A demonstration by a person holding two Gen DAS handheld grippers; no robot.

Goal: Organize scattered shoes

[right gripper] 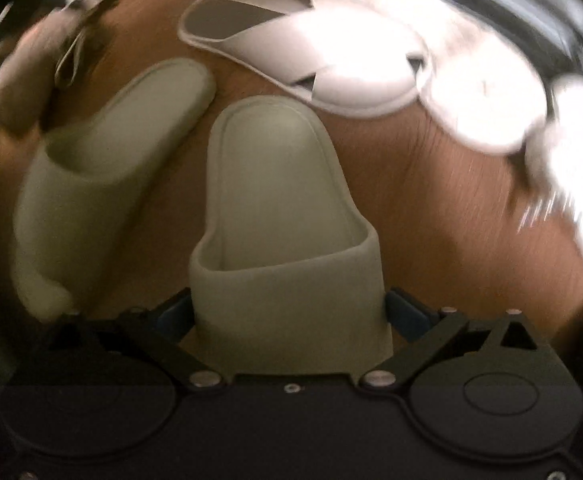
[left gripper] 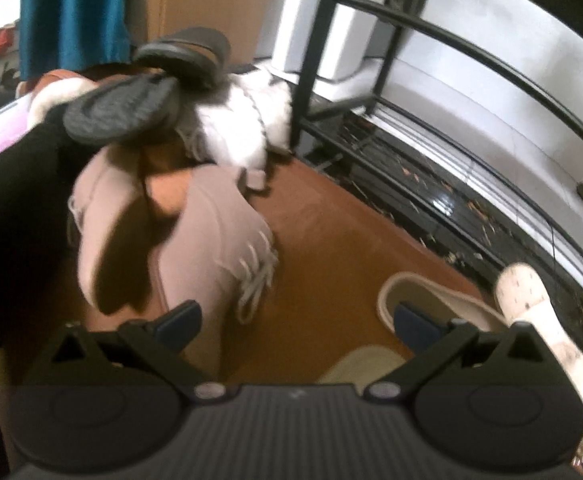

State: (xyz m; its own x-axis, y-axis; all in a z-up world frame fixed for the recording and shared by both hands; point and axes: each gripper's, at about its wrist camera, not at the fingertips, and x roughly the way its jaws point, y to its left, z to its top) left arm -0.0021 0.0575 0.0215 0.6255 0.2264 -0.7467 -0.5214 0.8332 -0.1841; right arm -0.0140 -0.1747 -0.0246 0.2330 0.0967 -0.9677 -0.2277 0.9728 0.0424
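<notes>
My right claw point(right gripper: 287, 308) clamps the green slipper point(right gripper: 283, 208); its mate point(right gripper: 103, 184) lies at ten o'clock. Left claw point(left gripper: 297, 320) gapes, empty. Next, I'd pair them.

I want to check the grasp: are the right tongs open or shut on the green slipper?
Shut on it: right tongs press both sides of the green slipper.

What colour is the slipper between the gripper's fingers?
Pale sage green slipper; clearest in the right wrist view.
</notes>
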